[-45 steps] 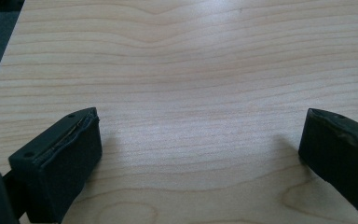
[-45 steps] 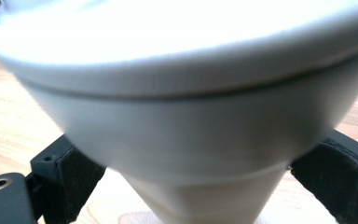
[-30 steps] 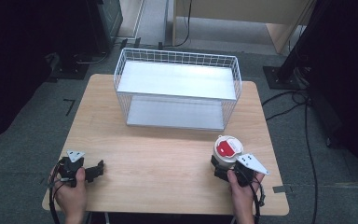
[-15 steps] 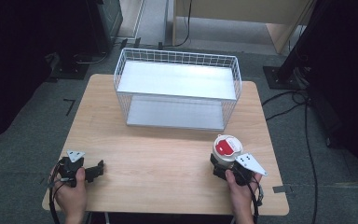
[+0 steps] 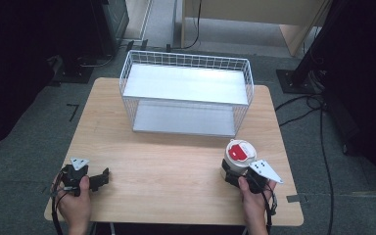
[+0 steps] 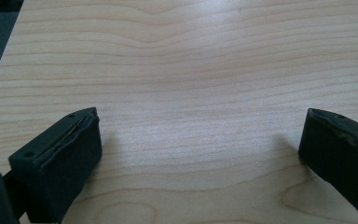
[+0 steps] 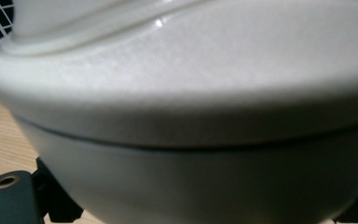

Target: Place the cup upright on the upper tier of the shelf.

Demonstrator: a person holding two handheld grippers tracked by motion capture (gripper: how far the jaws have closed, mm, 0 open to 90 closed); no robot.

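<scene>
The left claw (image 5: 99, 179) rests low on the pale wooden surface (image 5: 176, 161) near its front left corner, held by the person's left hand (image 5: 74, 205). In the left gripper view its two black jaws stand wide apart, one at each lower corner, with bare wood grain between them and nothing held or touched. The right claw (image 5: 231, 172) sits near the front right of the surface, held by the right hand (image 5: 254, 205), with its grey three-cornered plate (image 5: 265, 171) showing on top in the high view. A white round container (image 5: 240, 155) with a red patch on its lid (image 5: 238, 151) stands on the surface at this claw's tips. In the right gripper view the container (image 7: 191, 116) looms very close, its rounded white body and the seam below the lid crossing the whole width, and dark jaw parts flank it at the bottom left and bottom right corners. The jaws appear to sit on either side of the container's base, but at this range the view is too blurred and crowded to tell whether they press on it or merely bracket it. Beyond, toward the far edge of the surface, a white wire basket (image 5: 186, 93) stands well apart from both claws, with a pale flat bottom visible inside.
</scene>
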